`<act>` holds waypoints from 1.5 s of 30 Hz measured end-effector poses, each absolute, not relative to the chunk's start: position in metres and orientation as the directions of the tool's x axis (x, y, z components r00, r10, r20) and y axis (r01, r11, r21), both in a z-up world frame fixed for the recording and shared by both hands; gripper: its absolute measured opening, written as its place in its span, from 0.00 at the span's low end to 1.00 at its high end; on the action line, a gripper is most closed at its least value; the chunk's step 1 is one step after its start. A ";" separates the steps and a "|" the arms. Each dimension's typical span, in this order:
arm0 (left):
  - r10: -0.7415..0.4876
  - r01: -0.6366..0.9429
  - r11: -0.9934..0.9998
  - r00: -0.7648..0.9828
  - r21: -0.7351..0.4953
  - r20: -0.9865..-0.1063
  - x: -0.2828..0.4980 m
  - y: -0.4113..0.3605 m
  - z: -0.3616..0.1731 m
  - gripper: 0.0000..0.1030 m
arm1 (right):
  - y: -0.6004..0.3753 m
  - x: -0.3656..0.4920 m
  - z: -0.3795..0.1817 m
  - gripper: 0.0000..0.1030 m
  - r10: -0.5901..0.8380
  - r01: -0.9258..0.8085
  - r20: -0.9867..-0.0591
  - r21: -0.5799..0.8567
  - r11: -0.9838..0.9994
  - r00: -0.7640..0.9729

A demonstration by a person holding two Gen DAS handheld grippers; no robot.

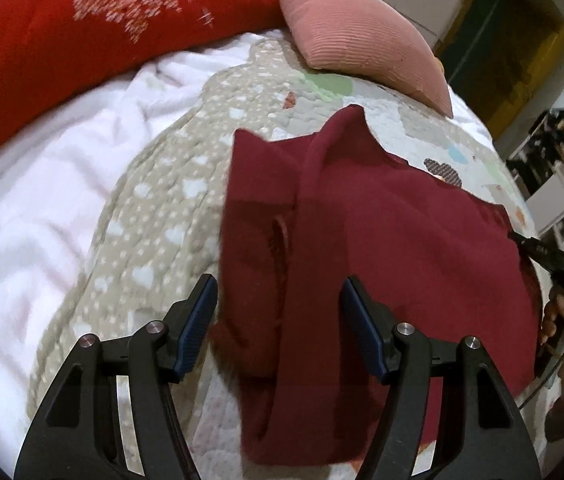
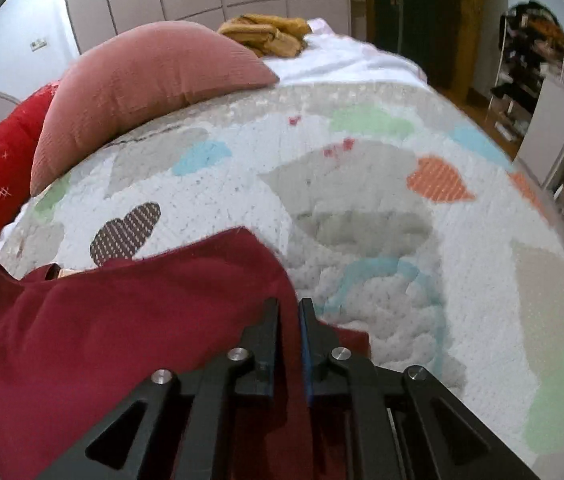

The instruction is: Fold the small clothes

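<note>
A dark red garment [image 1: 381, 264] lies on the patterned quilt [image 1: 154, 216], partly folded, with a long fold running toward the near edge. My left gripper [image 1: 280, 304] is open just above its near edge, one finger on each side of the fold. In the right wrist view the same garment [image 2: 122, 328] fills the lower left. My right gripper [image 2: 289, 312] is shut on the garment's right edge, the cloth pinched between the fingers. The right gripper and the hand holding it also show at the right edge of the left wrist view [image 1: 561, 268].
A pink cushion [image 1: 361, 36] and a red blanket [image 1: 82, 36] lie at the head of the bed. A white sheet [image 1: 34, 208] lies left of the quilt. A yellow-brown garment [image 2: 270, 34] lies far back. Shelves [image 2: 553, 80] stand at the right.
</note>
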State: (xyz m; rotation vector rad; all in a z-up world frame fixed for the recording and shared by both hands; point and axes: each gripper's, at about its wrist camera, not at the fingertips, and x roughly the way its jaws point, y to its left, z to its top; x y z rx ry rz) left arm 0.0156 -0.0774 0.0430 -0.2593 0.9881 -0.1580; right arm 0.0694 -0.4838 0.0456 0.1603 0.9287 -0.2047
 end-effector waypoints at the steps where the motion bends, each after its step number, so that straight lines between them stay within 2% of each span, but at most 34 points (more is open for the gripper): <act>1: -0.263 0.008 0.951 0.546 -0.310 -0.795 0.014 -0.074 0.041 0.63 | -0.482 0.066 0.053 0.20 -0.116 0.249 -0.800 0.042 0.968 0.588; 3: -0.283 0.001 0.942 0.542 -0.337 -0.791 0.015 -0.071 0.038 0.63 | -0.479 0.054 0.071 0.28 -0.147 0.278 -0.766 0.043 0.960 0.625; 5: -0.292 -0.001 0.937 0.545 -0.349 -0.786 0.014 -0.071 0.037 0.63 | -0.467 0.044 0.088 0.29 -0.094 0.242 -0.739 0.096 0.965 0.667; 9: -0.280 0.019 0.945 0.560 -0.326 -0.780 0.006 -0.073 0.041 0.63 | -0.404 0.050 0.099 0.29 0.208 -0.016 -0.736 0.258 0.966 0.644; 13: -0.319 -0.005 0.922 0.559 -0.387 -0.766 0.001 -0.064 0.036 0.63 | -0.329 0.066 0.092 0.29 0.330 -0.178 -0.738 0.279 0.943 0.588; 18: -0.380 0.004 0.892 0.545 -0.452 -0.747 0.005 -0.055 0.030 0.63 | -0.243 0.090 0.081 0.29 0.334 -0.299 -0.765 0.193 0.935 0.551; 21: -0.394 0.008 0.886 0.543 -0.464 -0.742 0.006 -0.054 0.029 0.64 | -0.207 0.113 0.065 0.29 0.288 -0.325 -0.806 0.126 0.937 0.518; 27: -0.418 0.000 0.868 0.540 -0.497 -0.731 0.006 -0.049 0.026 0.64 | -0.179 0.142 0.034 0.29 0.210 -0.308 -0.874 0.073 0.948 0.439; 32: -0.414 0.003 0.872 0.538 -0.489 -0.734 0.006 -0.051 0.027 0.65 | -0.182 0.137 0.055 0.28 0.215 -0.299 -0.882 0.089 0.950 0.419; 33: -0.413 0.003 0.872 0.539 -0.489 -0.734 0.006 -0.050 0.027 0.65 | -0.182 0.136 0.059 0.31 0.235 -0.297 -0.881 0.115 0.948 0.410; 36: -0.415 0.004 0.871 0.540 -0.491 -0.732 0.006 -0.051 0.027 0.65 | -0.176 0.133 0.069 0.54 0.315 -0.313 -0.874 0.201 0.928 0.371; 37: -0.416 0.005 0.871 0.540 -0.492 -0.731 0.006 -0.051 0.027 0.65 | -0.169 0.131 0.072 0.63 0.318 -0.331 -0.876 0.199 0.923 0.363; 38: -0.417 0.006 0.870 0.541 -0.493 -0.730 0.005 -0.050 0.027 0.65 | -0.159 0.130 0.072 0.66 0.294 -0.349 -0.887 0.166 0.922 0.356; 42: -0.422 0.009 0.868 0.543 -0.497 -0.726 0.003 -0.049 0.026 0.65 | -0.135 0.130 0.058 0.68 0.173 -0.383 -0.938 0.048 0.923 0.301; 45: -0.426 0.007 0.864 0.542 -0.503 -0.724 0.002 -0.047 0.026 0.65 | -0.137 0.133 0.050 0.68 0.163 -0.363 -0.944 0.050 0.930 0.287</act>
